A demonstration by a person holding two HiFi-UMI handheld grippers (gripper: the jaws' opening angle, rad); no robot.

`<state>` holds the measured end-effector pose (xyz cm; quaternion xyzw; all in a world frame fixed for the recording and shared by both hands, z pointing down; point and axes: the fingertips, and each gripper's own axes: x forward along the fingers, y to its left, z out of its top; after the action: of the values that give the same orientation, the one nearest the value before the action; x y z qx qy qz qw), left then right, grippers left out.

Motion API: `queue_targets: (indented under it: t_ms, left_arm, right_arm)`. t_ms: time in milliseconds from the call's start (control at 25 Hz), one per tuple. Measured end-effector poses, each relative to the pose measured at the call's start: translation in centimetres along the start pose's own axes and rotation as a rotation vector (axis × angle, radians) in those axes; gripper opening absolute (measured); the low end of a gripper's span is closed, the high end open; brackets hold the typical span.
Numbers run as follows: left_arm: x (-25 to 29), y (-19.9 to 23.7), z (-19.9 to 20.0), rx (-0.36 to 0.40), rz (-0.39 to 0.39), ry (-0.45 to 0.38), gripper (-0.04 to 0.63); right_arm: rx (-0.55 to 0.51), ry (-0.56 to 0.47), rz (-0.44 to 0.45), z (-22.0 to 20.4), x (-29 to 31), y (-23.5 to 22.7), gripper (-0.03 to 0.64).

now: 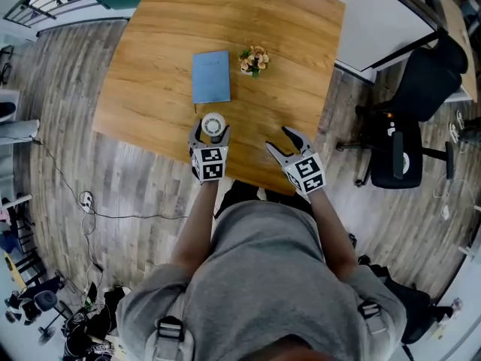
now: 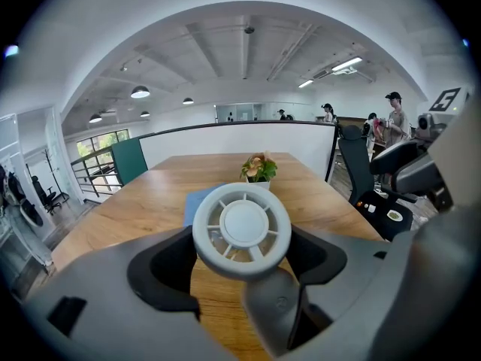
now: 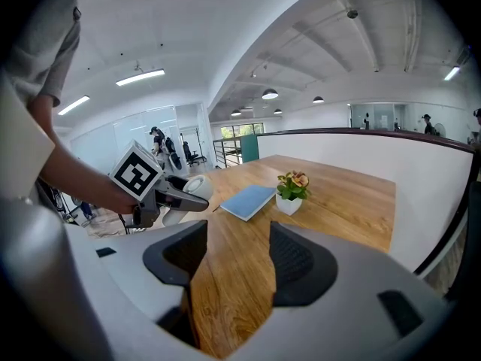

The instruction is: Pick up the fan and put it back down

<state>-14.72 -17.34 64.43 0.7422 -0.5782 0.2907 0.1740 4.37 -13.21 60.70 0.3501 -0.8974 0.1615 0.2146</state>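
The fan (image 1: pixel 213 124) is small, white and round, with a grille face (image 2: pixel 242 229) and a grey stem below it. My left gripper (image 1: pixel 210 135) is shut on it and holds it off the wooden table (image 1: pixel 150 66), near the front edge. From the right gripper view the fan (image 3: pixel 188 189) shows between the left gripper's black fingers (image 3: pixel 183 200). My right gripper (image 1: pixel 283 143) hangs open to the right, above the table's front edge, with only bare wood between its pads (image 3: pixel 229 258).
A blue notebook (image 1: pixel 211 76) lies on the table beyond the fan, and a small potted flower (image 1: pixel 254 59) stands to its right. A black office chair (image 1: pixel 409 119) is at the right beside a white partition (image 1: pixel 391 28). Cables lie on the floor at the left.
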Motion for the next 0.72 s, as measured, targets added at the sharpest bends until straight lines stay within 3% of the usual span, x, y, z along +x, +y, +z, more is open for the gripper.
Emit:
queue_targets:
  t_ms: [400, 720]
  left_arm:
    - [-4.8, -2.3, 1.9, -0.017, 0.060, -0.057, 0.376]
    - [-9.4, -4.0, 3.8, -0.080, 0.090, -0.113, 0.376]
  right_arm:
    - [-0.043, -0.051, 0.051, 1.2, -2.2, -0.2, 0.265]
    - [-0.049, -0.076, 0.072, 1.1, -4.1, -0.5, 0.262]
